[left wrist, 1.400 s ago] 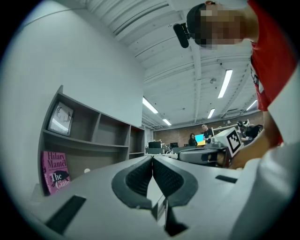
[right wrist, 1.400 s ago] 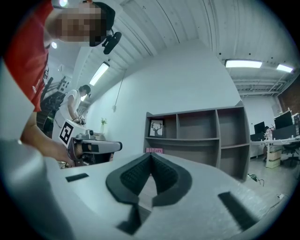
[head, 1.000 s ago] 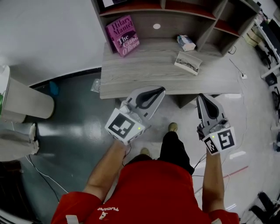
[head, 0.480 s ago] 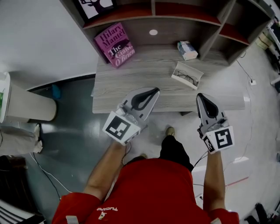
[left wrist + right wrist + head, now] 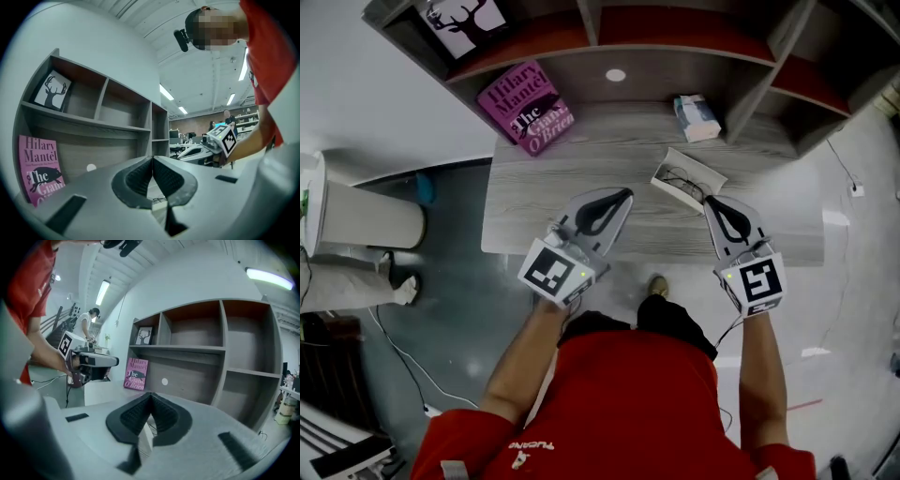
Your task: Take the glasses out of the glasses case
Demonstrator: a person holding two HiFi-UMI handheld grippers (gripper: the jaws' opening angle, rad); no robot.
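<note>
**Table** (image 5: 581, 155): grey wood-grain, filling the upper middle of the head view, with a shelf unit (image 5: 694, 33) rising along its far edge.

**Glasses case** (image 5: 705, 172): white, lid open, lying on the table right of centre.

**Glasses** (image 5: 678, 180): dark-framed, apparently folded, lying inside the open case. Not lifted.

**Left tongs** (image 5: 622, 195): pads pressed together with nothing between them. They hang over the table's near part, left of the case and apart from it.

**Right tongs** (image 5: 710, 202): pads likewise together and empty. The tip is just beside the case's near right corner; whether it touches cannot be told.

**Other items:**
- Pink book (image 5: 527, 108), at the table's upper left.
- Small box (image 5: 697, 117), beside a shelf divider.
- Deer picture (image 5: 467, 17), on the shelf at top left.

**Progress:** early. The case stands open and both tongs are near it, but neither has gripped the glasses. By judgement, what is left is to part one pair of tongs, take hold of the frame and lift it clear, perhaps while steadying the case.
</note>
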